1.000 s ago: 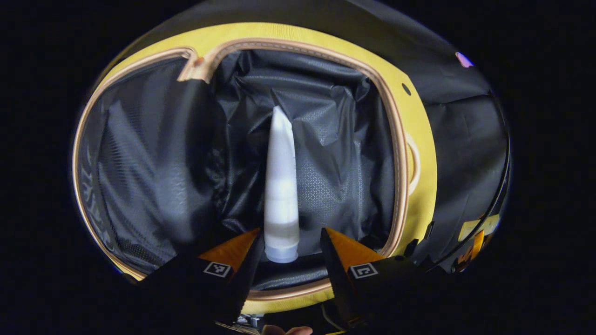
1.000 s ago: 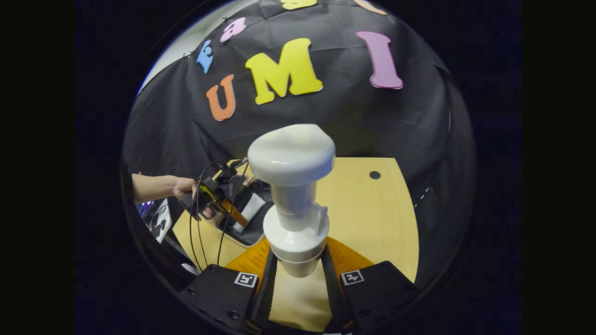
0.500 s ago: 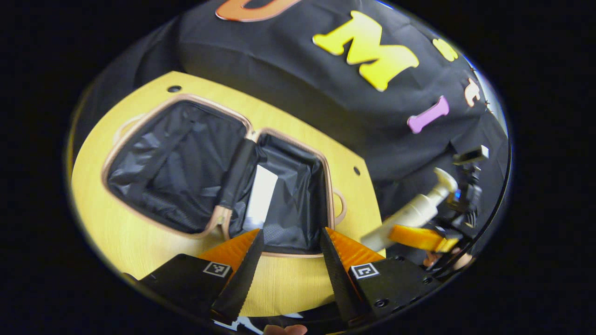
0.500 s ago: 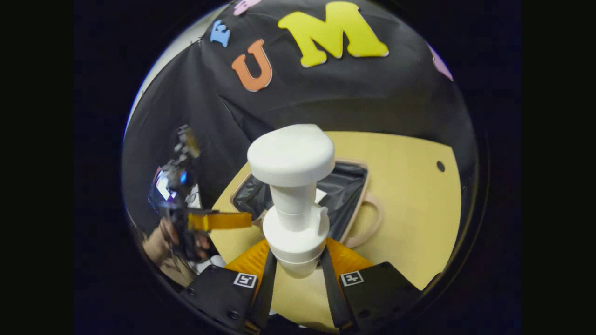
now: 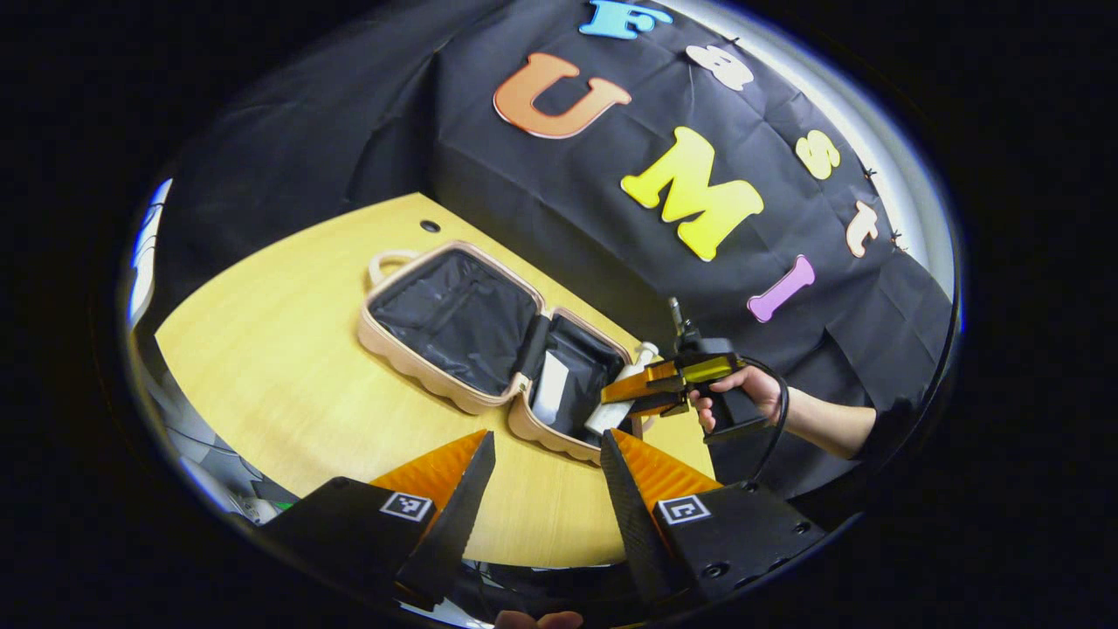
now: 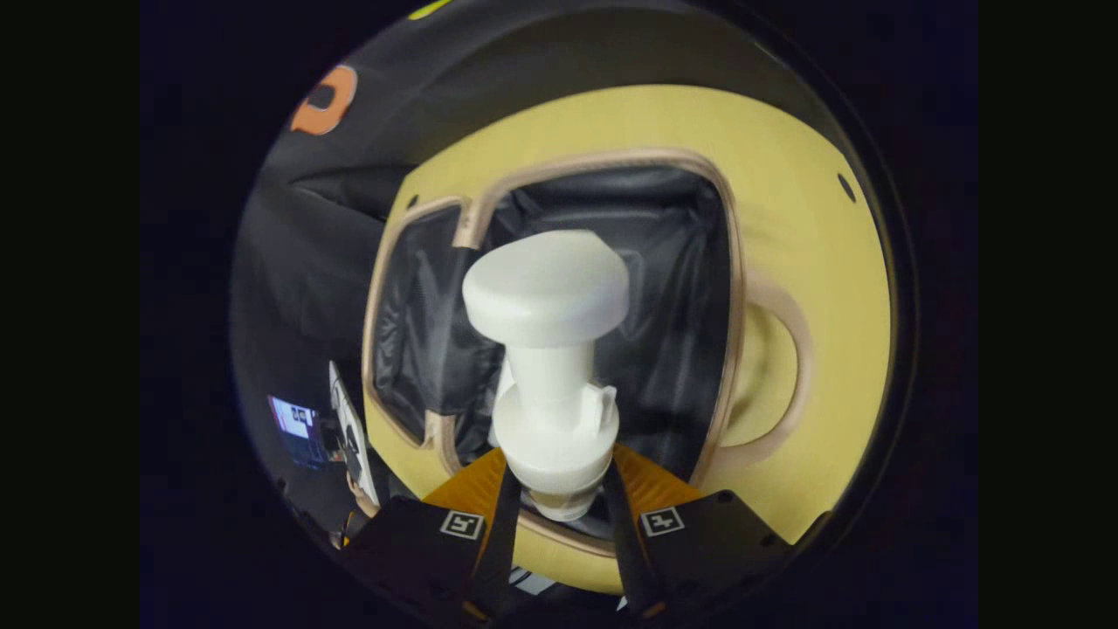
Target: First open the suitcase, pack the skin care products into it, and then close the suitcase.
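The beige suitcase (image 5: 437, 384) lies open on the wooden table (image 5: 279, 384), both halves lined in black. A white tube (image 5: 550, 397) lies in its right half. My left gripper (image 5: 546, 472) is open and holds nothing, pulled back near the table's front edge. In the left gripper view, a hand holds my right gripper (image 5: 642, 393) over the right half's edge with a white pump bottle (image 5: 622, 393). In the right gripper view, my right gripper (image 6: 552, 498) is shut on the pump bottle (image 6: 548, 349), hanging over the open suitcase (image 6: 729, 288).
A beige carry handle (image 6: 777, 376) sticks out from the suitcase side, another handle (image 5: 389, 259) at the far half. Small round holes (image 5: 429, 226) mark the tabletop. Bare wood lies left of and in front of the suitcase. A lit screen (image 6: 295, 424) sits beyond the table.
My left gripper let go of the white tube in the suitcase and drew back up and away. My right gripper carried the pump bottle over the open suitcase.
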The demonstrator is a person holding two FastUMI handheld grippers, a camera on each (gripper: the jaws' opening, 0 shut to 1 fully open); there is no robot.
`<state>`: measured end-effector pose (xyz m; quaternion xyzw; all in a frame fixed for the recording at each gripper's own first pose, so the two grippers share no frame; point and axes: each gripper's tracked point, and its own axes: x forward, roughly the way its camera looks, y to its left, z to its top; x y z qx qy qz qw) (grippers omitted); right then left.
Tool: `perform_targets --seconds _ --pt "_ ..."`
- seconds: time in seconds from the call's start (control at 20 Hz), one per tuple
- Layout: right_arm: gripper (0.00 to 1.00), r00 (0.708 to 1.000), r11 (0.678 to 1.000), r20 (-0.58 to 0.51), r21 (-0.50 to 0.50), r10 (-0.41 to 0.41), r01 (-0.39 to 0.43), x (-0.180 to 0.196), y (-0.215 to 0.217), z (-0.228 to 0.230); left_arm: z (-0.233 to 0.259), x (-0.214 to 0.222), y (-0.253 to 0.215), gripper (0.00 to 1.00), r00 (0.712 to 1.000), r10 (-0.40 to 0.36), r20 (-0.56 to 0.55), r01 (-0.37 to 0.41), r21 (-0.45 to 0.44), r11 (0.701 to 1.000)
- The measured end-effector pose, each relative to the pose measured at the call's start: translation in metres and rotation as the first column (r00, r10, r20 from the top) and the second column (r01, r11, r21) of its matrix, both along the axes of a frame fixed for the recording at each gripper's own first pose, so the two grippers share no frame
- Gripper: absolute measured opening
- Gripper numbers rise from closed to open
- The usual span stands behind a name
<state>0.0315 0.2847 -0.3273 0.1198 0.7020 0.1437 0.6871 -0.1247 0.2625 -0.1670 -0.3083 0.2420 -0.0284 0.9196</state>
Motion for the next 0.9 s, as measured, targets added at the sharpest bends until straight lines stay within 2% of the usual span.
perform_targets --seconds 0.05,0.1,0.15,0.3,0.45,0.7,0.75,0.85,0.9 --pt "0.46 1.000 1.000 -0.025 -0.024 -0.013 0.013 -0.002 -0.001 -0.009 0.001 -0.001 0.007 0.79 1.000 0.012 0.019 -0.012 0.049 0.999" --pt "0.48 0.998 0.999 -0.051 -0.043 -0.035 0.033 -0.003 -0.001 -0.015 0.003 -0.002 0.011 0.78 0.999 0.020 0.030 -0.022 0.079 0.997" --pt "0.46 0.995 0.997 -0.075 -0.051 -0.065 0.061 -0.002 0.001 -0.022 0.003 -0.001 0.014 0.79 0.999 0.031 0.031 -0.034 0.098 0.995" --pt "0.48 0.984 0.987 -0.106 -0.084 -0.145 0.137 0.000 0.000 -0.034 0.002 0.000 0.026 0.79 0.997 0.072 0.030 -0.076 0.158 0.984" --pt "0.48 0.977 0.978 -0.110 -0.122 -0.183 0.169 0.002 -0.005 -0.042 0.008 0.003 0.035 0.79 0.994 0.100 0.046 -0.106 0.144 0.984" --pt "0.52 0.979 0.978 -0.088 -0.115 -0.184 0.173 0.003 -0.001 -0.035 0.006 0.020 0.049 0.79 0.989 0.144 0.045 -0.148 0.115 0.982" --pt "0.49 0.979 0.977 -0.081 -0.115 -0.187 0.177 0.003 -0.003 -0.031 0.006 0.024 0.051 0.78 0.988 0.145 0.048 -0.150 0.115 0.982" --pt "0.63 0.983 0.981 -0.054 -0.090 -0.177 0.172 -0.002 -0.005 -0.016 0.007 0.034 0.062 0.78 0.984 0.171 0.056 -0.177 0.138 0.974" --pt "0.63 0.985 0.983 -0.034 -0.080 -0.171 0.168 -0.007 -0.008 -0.007 0.005 0.042 0.073 0.79 0.980 0.189 0.065 -0.197 0.166 0.966"
